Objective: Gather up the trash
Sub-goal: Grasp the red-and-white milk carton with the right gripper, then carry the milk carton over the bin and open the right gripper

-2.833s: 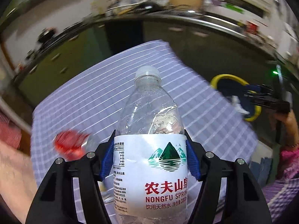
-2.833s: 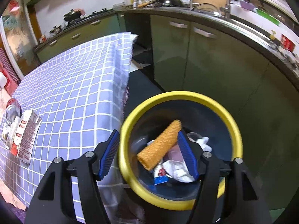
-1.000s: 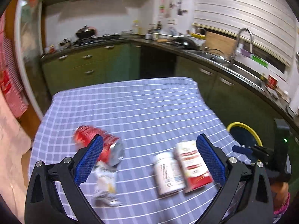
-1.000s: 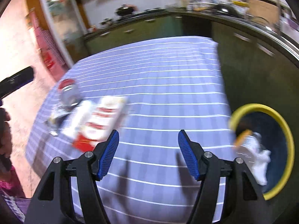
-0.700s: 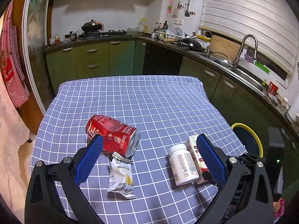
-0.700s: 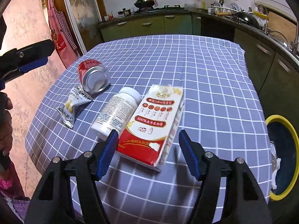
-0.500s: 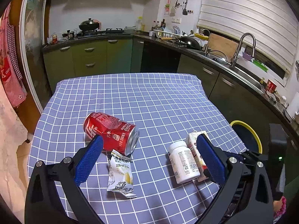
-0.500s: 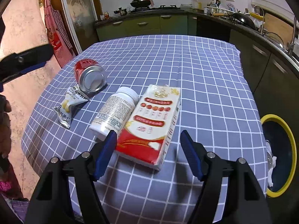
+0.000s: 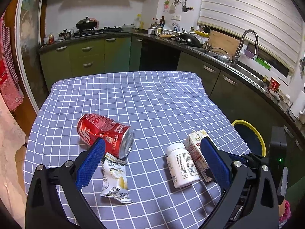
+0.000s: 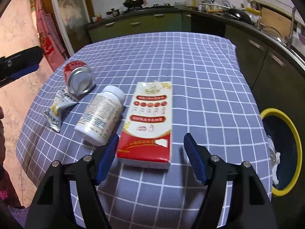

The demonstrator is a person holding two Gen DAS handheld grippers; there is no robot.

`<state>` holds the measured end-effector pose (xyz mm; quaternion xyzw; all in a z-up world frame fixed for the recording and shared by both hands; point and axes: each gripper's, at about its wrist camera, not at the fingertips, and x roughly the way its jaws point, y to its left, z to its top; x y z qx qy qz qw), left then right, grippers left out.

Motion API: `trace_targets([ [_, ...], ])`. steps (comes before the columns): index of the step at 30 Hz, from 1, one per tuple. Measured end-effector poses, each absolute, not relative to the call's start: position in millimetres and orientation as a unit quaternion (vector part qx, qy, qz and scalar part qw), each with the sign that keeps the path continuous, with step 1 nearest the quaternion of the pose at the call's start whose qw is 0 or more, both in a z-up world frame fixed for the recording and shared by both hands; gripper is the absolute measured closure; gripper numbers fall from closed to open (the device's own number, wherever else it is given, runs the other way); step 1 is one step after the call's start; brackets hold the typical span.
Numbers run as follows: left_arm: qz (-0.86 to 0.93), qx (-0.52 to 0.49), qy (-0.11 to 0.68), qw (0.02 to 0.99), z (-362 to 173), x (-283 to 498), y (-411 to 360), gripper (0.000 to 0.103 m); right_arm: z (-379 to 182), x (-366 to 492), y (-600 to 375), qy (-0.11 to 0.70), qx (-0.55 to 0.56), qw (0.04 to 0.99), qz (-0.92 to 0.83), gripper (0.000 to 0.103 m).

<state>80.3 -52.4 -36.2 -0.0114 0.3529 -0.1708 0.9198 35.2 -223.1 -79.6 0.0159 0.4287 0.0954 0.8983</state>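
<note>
Blue checked cloth [image 9: 148,99] covers a table in a green-cabineted kitchen [image 9: 85,57]; on it lie a red can [image 9: 104,133], wrapper [image 9: 115,179], white bottle [image 10: 101,112] and carton [image 10: 148,118]. Both the left gripper [image 9: 152,168] and right gripper [image 10: 150,156] hover with jaws spread, empty, and a yellow-rimmed bin [image 10: 280,150] stands beside the table.

the left wrist view looks down and forward from the near edge of the bench [image 9: 152,95] toward the kitchen counters. the right wrist view sits closer over the carton [image 10: 150,122], angled down. both share the can [image 9: 104,133], bottle [image 9: 181,164] and bin [image 10: 282,152].
</note>
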Motion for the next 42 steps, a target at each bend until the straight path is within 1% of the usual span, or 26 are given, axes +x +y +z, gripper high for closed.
trace_targets([
  [3,-0.176,-0.007,0.356,0.918,-38,80,-57,0.005,-84,37,-215,0.43,0.005,0.897,0.106,0.036],
  [4,-0.178,-0.006,0.357,0.917,-38,80,-59,0.005,-85,38,-214,0.429,0.002,0.897,0.104,0.038],
  [7,-0.18,-0.003,0.358,0.916,-38,80,-61,0.005,-90,42,-216,0.435,-0.001,0.895,0.095,0.052],
  [8,-0.181,-0.003,0.358,0.916,-39,80,-62,0.005,-90,42,-217,0.435,0.002,0.895,0.095,0.052],
  [16,-0.185,0.0,0.359,0.915,-40,81,-62,0.005,-79,39,-237,0.436,0.028,0.893,0.107,0.053],
  [21,-0.187,0.003,0.359,0.914,-41,80,-66,0.005,-67,30,-263,0.423,0.049,0.901,0.087,0.053],
  [29,-0.193,0.01,0.362,0.912,-41,80,-76,0.005,-47,12,-343,0.387,0.073,0.919,-0.029,0.053],
  [37,-0.198,0.024,0.368,0.908,-43,80,-92,0.005,-64,-3,-430,0.396,0.093,0.901,-0.149,0.053],
  [42,-0.202,0.034,0.373,0.905,-46,81,-103,0.005,-81,-3,-461,0.403,0.105,0.89,-0.187,0.052],
])
